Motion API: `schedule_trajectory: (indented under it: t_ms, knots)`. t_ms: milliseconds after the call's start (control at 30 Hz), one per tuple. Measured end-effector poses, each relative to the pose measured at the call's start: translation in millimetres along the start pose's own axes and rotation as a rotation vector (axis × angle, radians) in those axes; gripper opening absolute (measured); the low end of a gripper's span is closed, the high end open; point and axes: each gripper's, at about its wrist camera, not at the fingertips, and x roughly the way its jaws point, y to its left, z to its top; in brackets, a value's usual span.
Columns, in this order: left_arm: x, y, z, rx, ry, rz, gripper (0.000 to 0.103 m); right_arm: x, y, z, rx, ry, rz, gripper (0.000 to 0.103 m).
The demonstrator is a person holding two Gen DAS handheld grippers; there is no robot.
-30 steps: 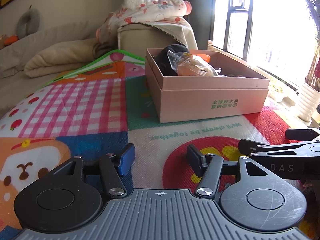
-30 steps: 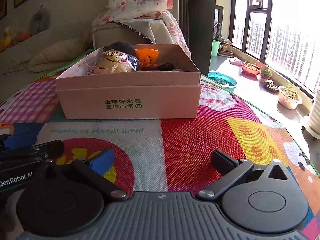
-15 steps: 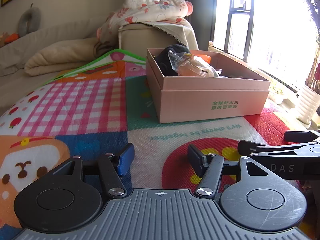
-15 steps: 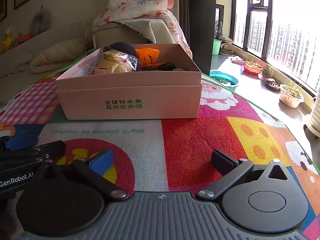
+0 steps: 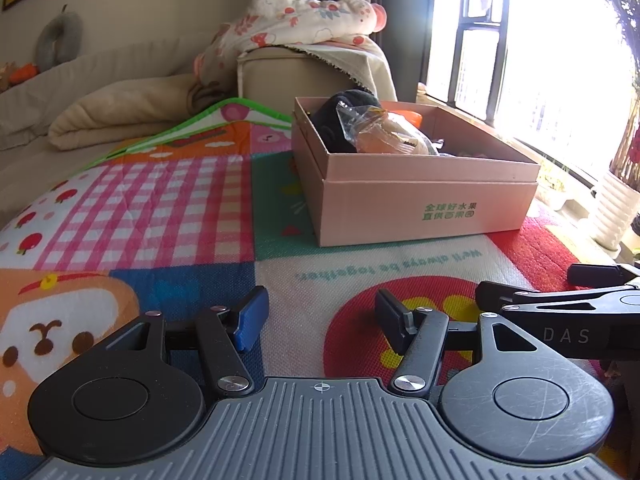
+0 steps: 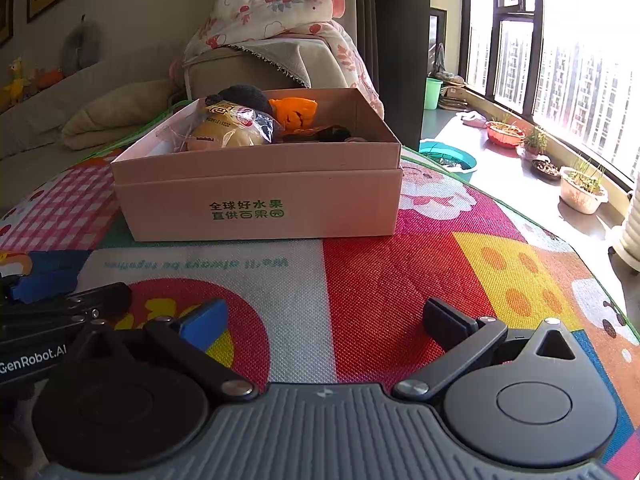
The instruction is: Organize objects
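Note:
A pink cardboard box (image 5: 424,204) (image 6: 264,208) with green print stands on a colourful play mat (image 5: 168,208) (image 6: 400,272). Inside it lie a bagged bun (image 5: 384,136) (image 6: 224,132), a black plush thing (image 5: 344,112) (image 6: 244,94) and an orange item (image 6: 294,110). My left gripper (image 5: 320,316) hovers low over the mat, well short of the box, open and empty. My right gripper (image 6: 326,320) hangs beside it, open wider, nothing between its fingers. Each gripper shows at the edge of the other's view.
A beige sofa with a folded blanket (image 5: 120,120) and a floral quilt (image 6: 276,12) on a cushioned stool stand behind the box. Plant pots (image 6: 580,188), a teal basin (image 6: 452,158) and a white ribbed pot (image 5: 616,208) line the window side.

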Motion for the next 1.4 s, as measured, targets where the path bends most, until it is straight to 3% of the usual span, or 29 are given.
schedule_trajectory:
  t_ms: [367, 1400]
  knots:
    - [0.2, -0.3, 0.4, -0.002, 0.0, -0.001, 0.064, -1.5, 2.4, -1.5, -0.012, -0.005, -0.038, 0.103]
    - [-0.6, -0.2, 0.7, -0.008, -0.002, -0.006, 0.064, -1.3, -0.9, -0.7, -0.009, -0.004, -0.007, 0.103]
